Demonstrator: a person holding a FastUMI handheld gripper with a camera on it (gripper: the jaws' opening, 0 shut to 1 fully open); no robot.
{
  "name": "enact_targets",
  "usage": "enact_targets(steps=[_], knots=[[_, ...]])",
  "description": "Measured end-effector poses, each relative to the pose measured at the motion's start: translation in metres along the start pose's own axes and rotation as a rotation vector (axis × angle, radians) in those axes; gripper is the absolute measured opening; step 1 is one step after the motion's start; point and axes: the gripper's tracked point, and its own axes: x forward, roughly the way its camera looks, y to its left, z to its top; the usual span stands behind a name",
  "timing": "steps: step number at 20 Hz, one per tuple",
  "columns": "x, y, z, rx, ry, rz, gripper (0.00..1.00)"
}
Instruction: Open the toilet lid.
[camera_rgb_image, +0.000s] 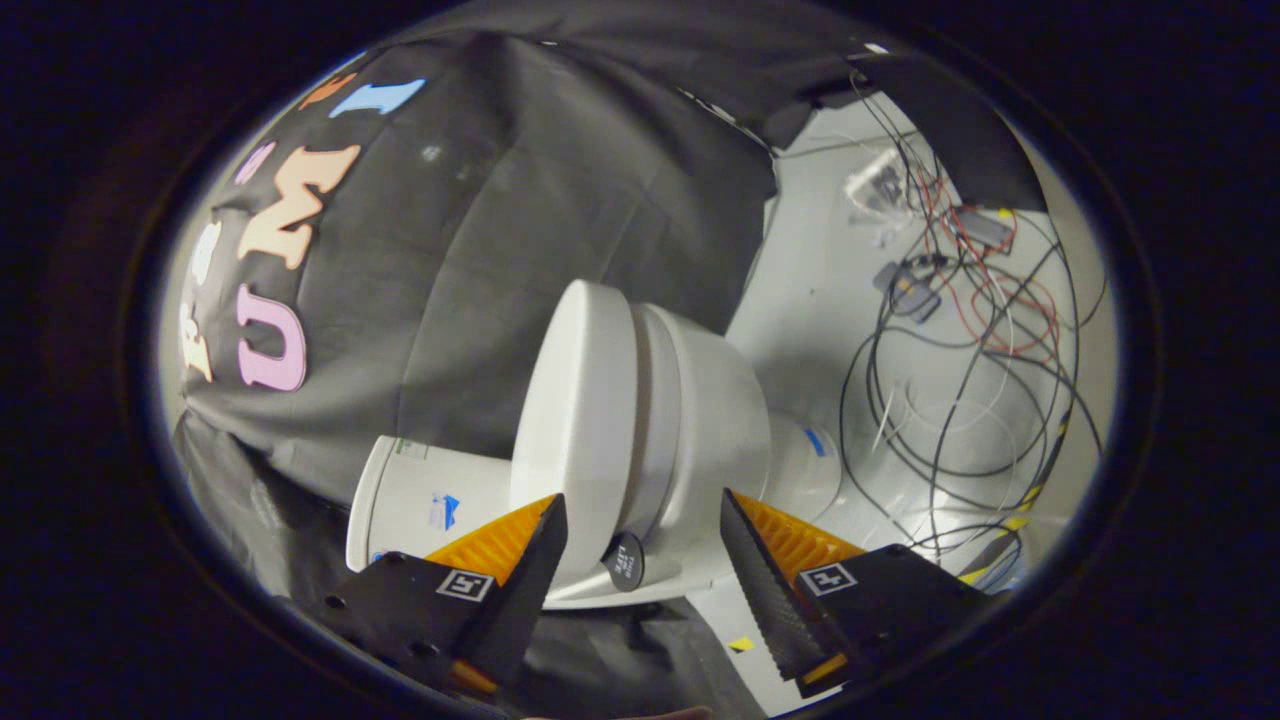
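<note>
Toilet lid of smooth white plastic (580, 420) stands raised off the white ceramic bowl (715, 400), just ahead of the gripper (640, 525), whose fingers are spread apart, holding nothing

Dim overall, with the brightest light on the white floor (800, 330) beyond the toilet (640, 420). Fisheye bending curves the edges. Focus is fairly sharp, and the black cloth wall (520, 200) lies in shadow.

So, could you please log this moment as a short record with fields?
claw: open, fingers apart, touching nothing
toilet lid: still down on the seat, beyond the fingers
toilet bowl: white, under the lid
tank: white, past the lid
wires: tangle on the white floor beside the toilet
task status: lid not yet opened
</note>
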Motion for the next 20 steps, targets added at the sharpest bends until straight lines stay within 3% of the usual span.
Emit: enact_targets(steps=[4,12,15,17,19,20], knots=[[0.012,0.004,-0.026,0.013,0.073,0.043,0.94],[0.020,0.004,-0.048,0.030,0.171,0.041,0.82],[0.021,0.003,-0.053,0.049,0.200,0.049,0.82],[0.017,0.010,-0.055,0.119,0.185,0.064,0.55],[0.029,0.009,-0.049,0.098,0.167,0.067,0.29],[0.027,0.010,-0.050,0.079,0.159,0.064,0.29]])
